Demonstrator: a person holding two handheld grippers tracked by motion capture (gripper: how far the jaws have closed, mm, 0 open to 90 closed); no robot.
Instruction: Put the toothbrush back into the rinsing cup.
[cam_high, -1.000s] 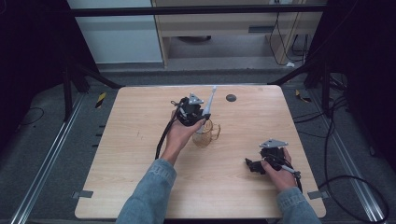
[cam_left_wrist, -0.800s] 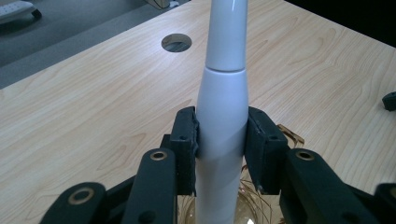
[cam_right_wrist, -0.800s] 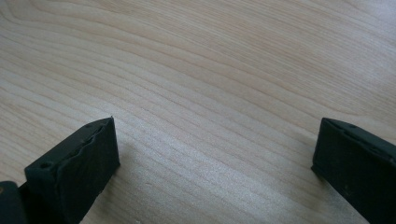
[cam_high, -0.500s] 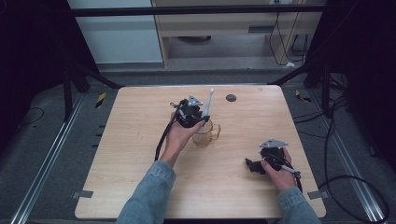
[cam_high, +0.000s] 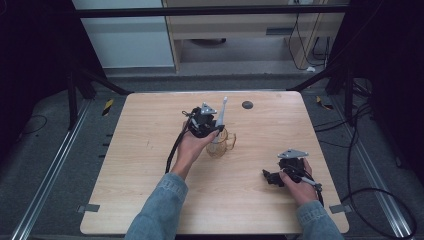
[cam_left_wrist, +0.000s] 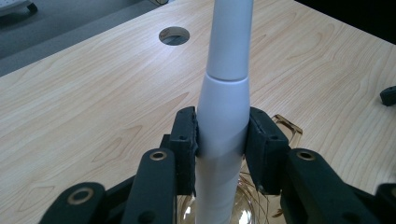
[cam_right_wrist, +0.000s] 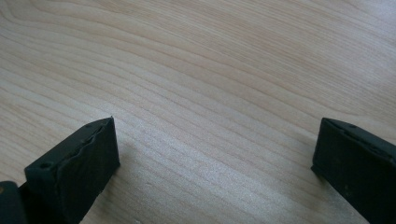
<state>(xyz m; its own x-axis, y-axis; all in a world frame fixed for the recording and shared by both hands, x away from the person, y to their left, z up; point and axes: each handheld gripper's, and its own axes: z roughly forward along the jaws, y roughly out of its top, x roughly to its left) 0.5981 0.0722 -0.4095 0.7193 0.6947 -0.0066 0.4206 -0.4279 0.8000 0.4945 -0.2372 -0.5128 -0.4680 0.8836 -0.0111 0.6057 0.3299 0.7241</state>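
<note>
From the high view, the left gripper (cam_high: 212, 131) sits near the middle of the table (cam_high: 150, 200), clamped on a white toothbrush handle (cam_high: 220, 117) that rises tilted toward the far edge, its lower end inside an amber glass mug (cam_high: 222, 145). The left gripper view shows what the high view cannot: both black jaws press flat against the white handle (cam_left_wrist: 223, 116) on either side, with the mug's rim (cam_left_wrist: 261, 205) directly beneath and the handle's foot inside the glass. The right gripper (cam_high: 272, 177) rests on the table near the person's right corner, well apart from the mug; the right gripper view shows its jaws spread wide with bare wood (cam_right_wrist: 210, 93) between them. A dark round hole (cam_high: 247, 104) lies near the far edge, beyond the mug. Open tabletop surrounds the mug on all sides.
</note>
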